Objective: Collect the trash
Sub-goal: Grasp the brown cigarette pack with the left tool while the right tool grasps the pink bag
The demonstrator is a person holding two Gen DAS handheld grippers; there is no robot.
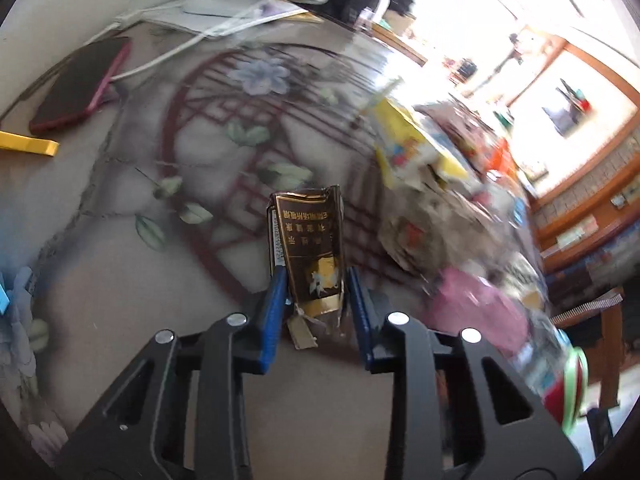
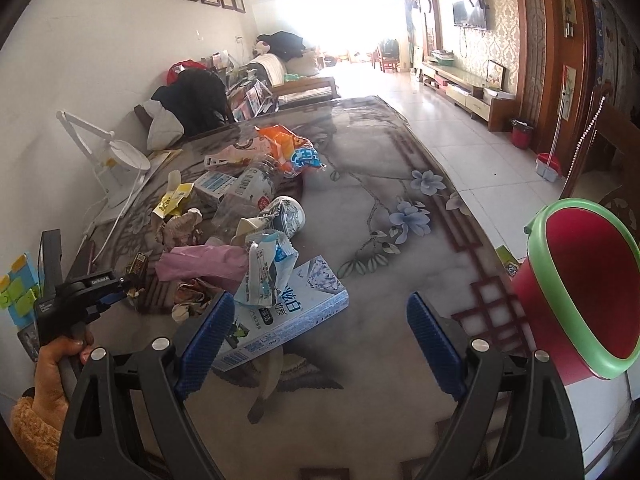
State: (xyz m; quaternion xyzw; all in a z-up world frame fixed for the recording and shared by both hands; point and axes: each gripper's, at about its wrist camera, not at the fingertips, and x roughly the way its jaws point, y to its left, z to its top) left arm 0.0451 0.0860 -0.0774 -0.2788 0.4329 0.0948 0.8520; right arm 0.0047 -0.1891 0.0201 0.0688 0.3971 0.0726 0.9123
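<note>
The left tool (image 1: 316, 292) is clenched on a crumpled brown-and-gold cigarette pack (image 1: 308, 248), gripped near its lower end between the blue pads (image 1: 276, 300) and apparently held just above the tabletop (image 1: 120, 280). The right tool (image 2: 320, 340) hangs released, its pads wide apart over the flowered cover, holding nothing. A heap of trash (image 2: 240, 220) lies just ahead of it: wrappers, a clear plastic bottle (image 2: 248, 192), a pink bag (image 2: 200, 264) and a flat blue-and-white box (image 2: 296, 304). A red bin with a green rim (image 2: 580, 288) stands just off the tabletop's right edge. The pack looks light and already crushed, likely to deform further, so a hold across its flat faces seems safest; the wrappers appear flimsy and slippery. The tabletop carries a glossy printed cover, with a phone (image 1: 80, 84) and white desk lamp (image 2: 116, 156) by the wall. Beyond, a bright tiled living room runs toward a wall-mounted television (image 2: 470, 14).
</note>
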